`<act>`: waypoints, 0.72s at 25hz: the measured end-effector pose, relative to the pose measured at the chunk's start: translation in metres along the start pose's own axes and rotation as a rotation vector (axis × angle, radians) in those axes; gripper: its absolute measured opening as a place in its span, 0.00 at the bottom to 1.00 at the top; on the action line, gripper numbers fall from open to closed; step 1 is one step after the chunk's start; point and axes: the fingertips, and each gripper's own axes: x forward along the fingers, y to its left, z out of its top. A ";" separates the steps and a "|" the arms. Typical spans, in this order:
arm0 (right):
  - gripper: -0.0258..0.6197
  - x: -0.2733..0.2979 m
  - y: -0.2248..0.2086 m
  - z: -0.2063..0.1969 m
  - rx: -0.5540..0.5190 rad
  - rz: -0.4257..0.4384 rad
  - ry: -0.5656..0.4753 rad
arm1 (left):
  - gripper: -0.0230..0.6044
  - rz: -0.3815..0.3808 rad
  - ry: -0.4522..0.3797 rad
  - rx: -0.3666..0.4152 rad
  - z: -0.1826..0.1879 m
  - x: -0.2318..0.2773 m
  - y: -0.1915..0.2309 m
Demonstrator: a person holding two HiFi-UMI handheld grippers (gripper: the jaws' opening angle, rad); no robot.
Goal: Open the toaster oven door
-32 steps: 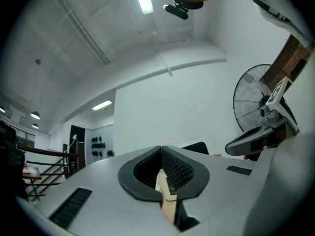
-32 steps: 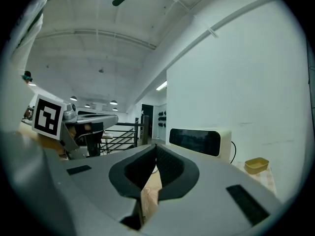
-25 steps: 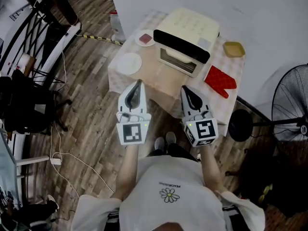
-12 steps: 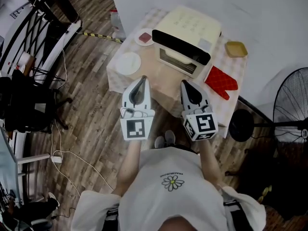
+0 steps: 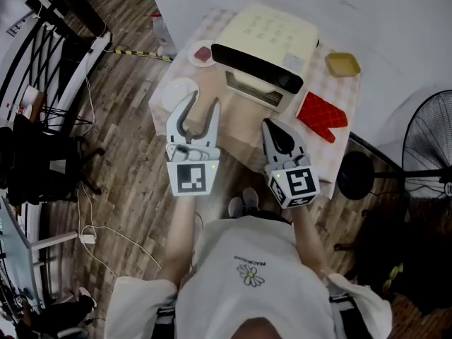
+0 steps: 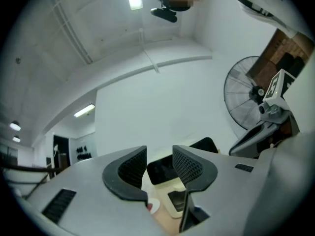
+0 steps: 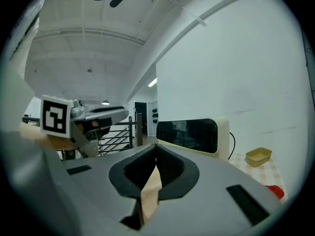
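Observation:
The cream toaster oven (image 5: 263, 48) stands at the back of the small table (image 5: 236, 129), its dark-banded door (image 5: 253, 68) closed and facing me. My left gripper (image 5: 201, 104) hovers over the table's front left, short of the oven; its jaws are opening, with nothing between them. Through that gap, the left gripper view shows the oven (image 6: 165, 173) ahead. My right gripper (image 5: 272, 127) is shut and empty over the table's front edge, right of the left one. In the right gripper view, the oven (image 7: 189, 134) sits beyond the closed jaws.
On the table are a white plate (image 5: 178, 90), a small dish with something red (image 5: 203, 54), a yellow dish (image 5: 342, 64) and a red oven mitt (image 5: 323, 116). A floor fan (image 5: 431, 143) and a black stool (image 5: 353, 177) stand to the right; racks and cables lie at left.
The left gripper's jaws have gone from shut to spread apart, and it has moved slightly forward and left over the table. The right gripper has barely moved.

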 end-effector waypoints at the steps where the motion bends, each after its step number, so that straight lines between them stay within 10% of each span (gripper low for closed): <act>1: 0.06 0.000 -0.002 0.000 0.002 -0.003 0.000 | 0.29 -0.040 -0.013 0.075 0.010 0.011 0.003; 5: 0.06 -0.002 -0.007 -0.002 0.011 -0.011 0.008 | 0.37 -0.213 -0.032 0.299 0.035 0.054 0.002; 18: 0.06 -0.009 -0.014 -0.018 0.064 -0.014 0.036 | 0.41 -0.769 0.277 0.826 -0.007 0.134 -0.056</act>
